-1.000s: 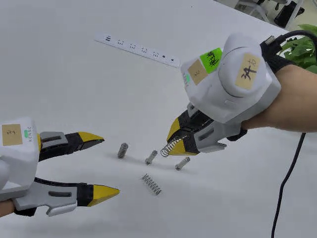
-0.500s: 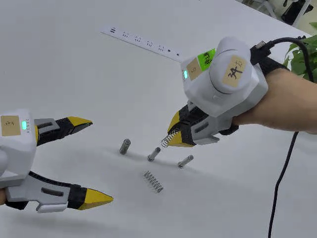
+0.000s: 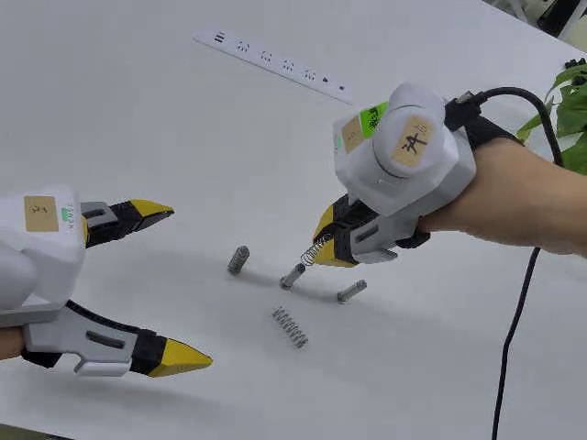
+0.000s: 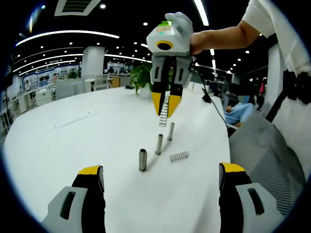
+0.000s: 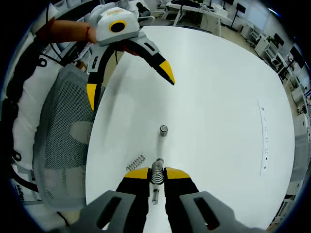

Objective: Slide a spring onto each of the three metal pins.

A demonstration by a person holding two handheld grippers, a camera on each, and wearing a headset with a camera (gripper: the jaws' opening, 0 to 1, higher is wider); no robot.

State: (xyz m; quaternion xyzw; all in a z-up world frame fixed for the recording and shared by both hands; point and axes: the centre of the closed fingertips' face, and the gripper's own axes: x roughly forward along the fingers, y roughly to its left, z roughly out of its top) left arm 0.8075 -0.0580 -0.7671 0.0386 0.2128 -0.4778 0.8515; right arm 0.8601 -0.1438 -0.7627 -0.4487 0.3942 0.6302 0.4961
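Three short metal pins stand on the white table (image 3: 138, 110). The left pin (image 3: 238, 259) (image 4: 143, 160) (image 5: 163, 130) wears a spring. The middle pin (image 3: 293, 275) (image 4: 159, 144) and the right pin (image 3: 351, 291) (image 4: 171, 131) are bare. My right gripper (image 3: 323, 252) (image 4: 165, 102) (image 5: 157, 174) is shut on a spring (image 3: 314, 249) (image 4: 164, 114) (image 5: 156, 171), whose lower end hangs just above the middle pin's top. A loose spring (image 3: 290, 326) (image 4: 179, 156) (image 5: 135, 162) lies in front of the pins. My left gripper (image 3: 170, 284) (image 4: 160, 174) (image 5: 129, 85) is open, left of the pins.
A white power strip (image 3: 273, 64) lies at the far side of the table. A black cable (image 3: 514, 330) runs down from the right hand. Green plant leaves (image 3: 573, 110) stand at the right edge. A mesh chair (image 5: 63, 141) stands by the table.
My right gripper has carried its spring a little down and left, closer to the middle pin. The left gripper's jaws stand wider apart than a second ago.
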